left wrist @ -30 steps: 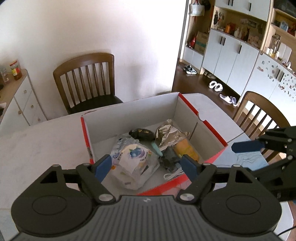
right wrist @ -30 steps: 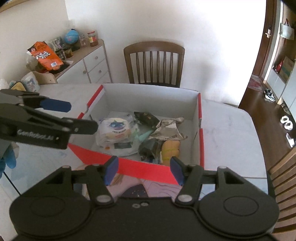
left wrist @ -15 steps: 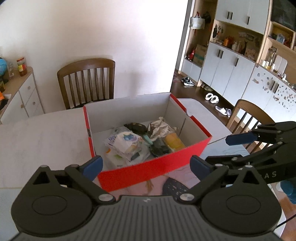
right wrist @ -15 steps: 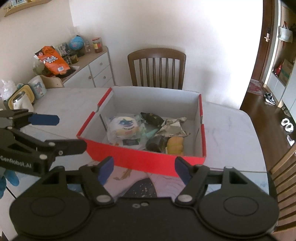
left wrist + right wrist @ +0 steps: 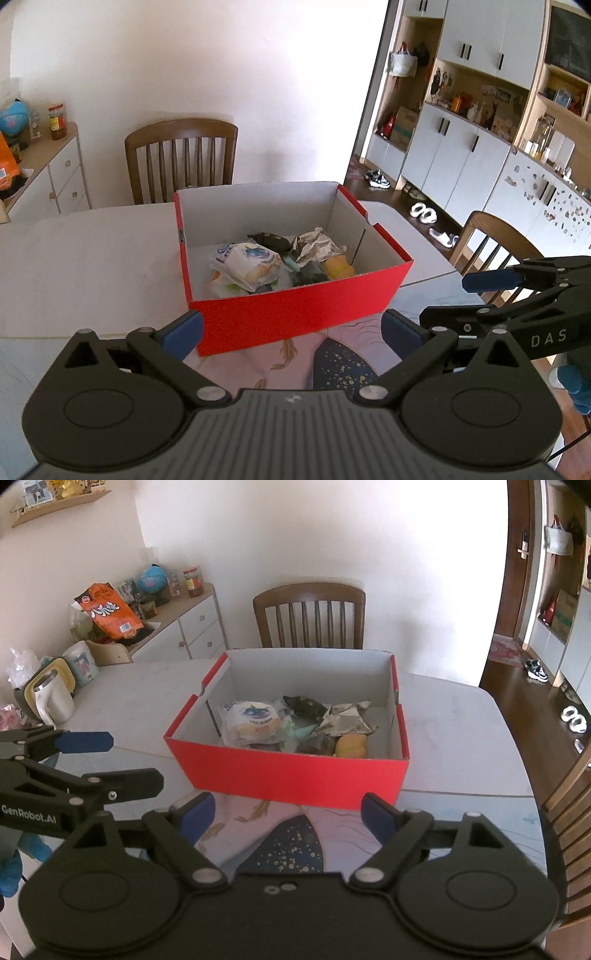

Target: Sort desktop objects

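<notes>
Cardboard makes up the red box [image 5: 295, 775], white inside and open-topped, which sits at the middle of the pale table [image 5: 140, 701] at twelve o'clock from both grippers. Inside it, from nine o'clock to three, lie a white wrapped bun packet [image 5: 253, 722], a dark wrapper [image 5: 301, 703], a crumpled silver wrapper [image 5: 345, 718] and a yellow item [image 5: 351, 746]. The left gripper [image 5: 291, 328] stands spread wide and empty, and the right gripper [image 5: 286, 812] is opening, nothing between its jaws.
</notes>
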The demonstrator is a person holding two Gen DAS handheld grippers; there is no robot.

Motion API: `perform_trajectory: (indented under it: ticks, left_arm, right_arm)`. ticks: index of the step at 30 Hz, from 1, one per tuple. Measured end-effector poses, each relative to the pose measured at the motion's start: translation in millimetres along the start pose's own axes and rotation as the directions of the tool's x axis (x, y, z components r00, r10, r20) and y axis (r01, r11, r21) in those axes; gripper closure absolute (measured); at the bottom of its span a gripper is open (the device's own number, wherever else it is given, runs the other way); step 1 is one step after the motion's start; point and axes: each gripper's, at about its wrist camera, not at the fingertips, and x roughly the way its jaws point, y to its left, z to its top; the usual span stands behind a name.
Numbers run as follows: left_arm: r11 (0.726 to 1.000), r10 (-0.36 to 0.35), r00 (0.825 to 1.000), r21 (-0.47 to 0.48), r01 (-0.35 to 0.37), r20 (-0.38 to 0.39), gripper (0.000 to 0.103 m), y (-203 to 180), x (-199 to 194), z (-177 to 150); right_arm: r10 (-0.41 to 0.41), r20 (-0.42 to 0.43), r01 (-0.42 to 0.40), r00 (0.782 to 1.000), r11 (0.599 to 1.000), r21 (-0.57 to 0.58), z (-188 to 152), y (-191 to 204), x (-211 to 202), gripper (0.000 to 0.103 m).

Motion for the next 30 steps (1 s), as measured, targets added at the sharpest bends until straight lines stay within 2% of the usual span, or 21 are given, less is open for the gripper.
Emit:
perform_trajectory:
  ticks: [6,12,19,24,30]
  left_arm:
    - [1.0,0.003,0.999,0.013,-0.004,0.045,0.0,-3,-10,-10]
    - [0.998,0.037,0.994,0.04,-0.041,0.099,0.0,-9,-23,-15]
    - [1.0,0.028,0.996,0.011,-0.029,0.09,0.0,-11,-34,-16]
    - [0.999,0.047,0.994,0.019,-0.05,0.102,0.0,-17,-40,-16]
    - [1.0,0.021,0.997,-0.018,-0.02,0.077,0.0,-13,-40,-13]
  right_arm:
    - [-0.016,0.06,0.018,0.998,0.999,-0.039,-11,8,-12,0.013]
    - [-0.026,0.097,0.03,0.995,0.998,-0.046,-18,13,-24,0.011]
    - [-0.034,0.133,0.042,0.991,0.997,-0.059,-22,20,-38,0.011]
    - [-0.035,0.134,0.043,0.99,0.998,-0.053,-25,21,-42,0.011]
    - [-0.042,0.131,0.049,0.99,0.997,-0.052,-25,19,-44,0.011]
